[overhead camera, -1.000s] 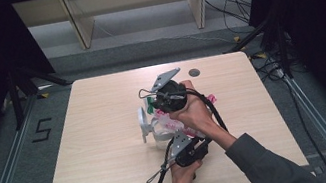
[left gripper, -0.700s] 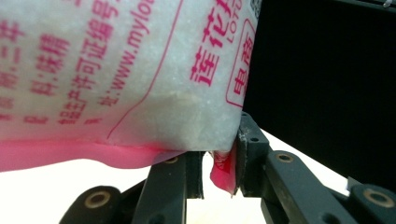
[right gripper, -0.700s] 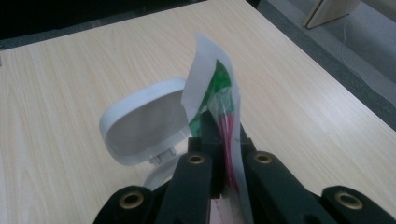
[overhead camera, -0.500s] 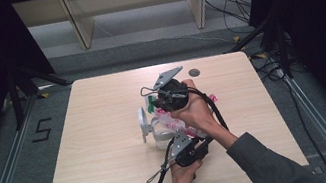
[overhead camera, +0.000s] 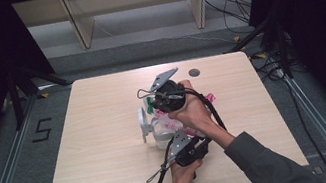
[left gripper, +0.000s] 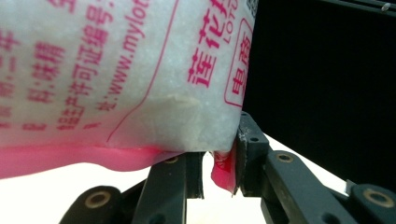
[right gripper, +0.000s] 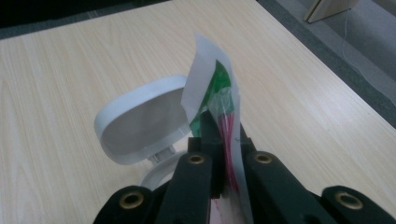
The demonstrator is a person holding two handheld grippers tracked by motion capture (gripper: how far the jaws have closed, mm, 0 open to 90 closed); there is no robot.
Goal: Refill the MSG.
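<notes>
1. Nearest the person in the high view, the left gripper sits low over the front of the counter, its cable trailing toward the front edge.
2. The left gripper view gives what the high view cannot: its fingers are clenched on a pink sealed corner of the bag, a white pouch of fine white grains printed with pink Chinese characters and part of a web address. The bag's body bulges above and to the left of the pinch.
3. In the high view the bag is mostly covered by the hands, showing as a pale, pink-edged shape between the two grippers, near the middle of the counter.
4. Just left of it stands a white container with its hinged lid up.
5. The right gripper view shows that lid closely: oval, white-rimmed, grey inside, tilted open just beyond the fingers.
6. Farther off, the right gripper is clamped on the bag's top edge; the right gripper view shows its fingers pressed tight on a thin upright flap of white, green and pink film.
7. Beyond that, a dark round spot lies near the counter's far edge.
</notes>
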